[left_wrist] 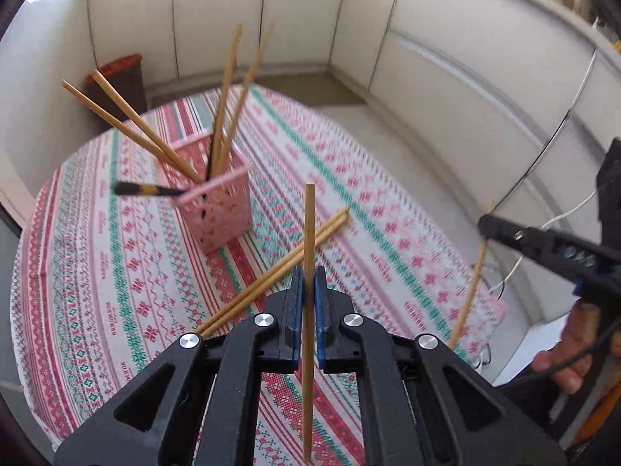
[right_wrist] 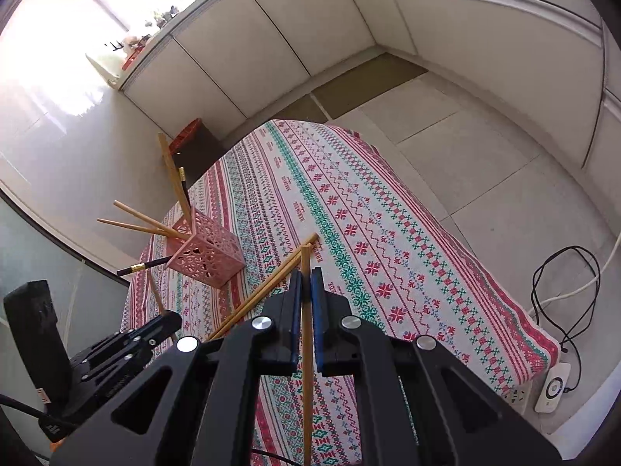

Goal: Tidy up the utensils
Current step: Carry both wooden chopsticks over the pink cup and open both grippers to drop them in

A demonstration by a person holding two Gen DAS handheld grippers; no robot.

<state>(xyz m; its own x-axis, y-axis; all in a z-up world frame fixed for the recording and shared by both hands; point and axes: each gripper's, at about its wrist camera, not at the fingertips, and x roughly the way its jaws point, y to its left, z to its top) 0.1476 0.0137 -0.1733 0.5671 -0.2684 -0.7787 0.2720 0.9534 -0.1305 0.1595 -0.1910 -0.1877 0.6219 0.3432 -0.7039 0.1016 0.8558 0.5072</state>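
A pink perforated holder (left_wrist: 217, 202) stands on the patterned tablecloth (left_wrist: 116, 272) with several bamboo chopsticks (left_wrist: 225, 97) and a black one (left_wrist: 143, 189) leaning in it; it also shows in the right wrist view (right_wrist: 205, 252). Two bamboo chopsticks (left_wrist: 279, 268) lie on the cloth near the holder, also in the right wrist view (right_wrist: 268, 287). My left gripper (left_wrist: 309, 275) is shut on one upright bamboo chopstick (left_wrist: 309, 225) above the table. My right gripper (right_wrist: 306, 277) is shut on another bamboo chopstick (right_wrist: 306, 349), seen at the right in the left wrist view (left_wrist: 467, 291).
A dark bin with a red rim (left_wrist: 116, 77) stands beyond the table's far left edge. Cabinets (left_wrist: 233, 11) line the back wall. A power strip and cables (right_wrist: 555, 384) lie on the floor to the table's right.
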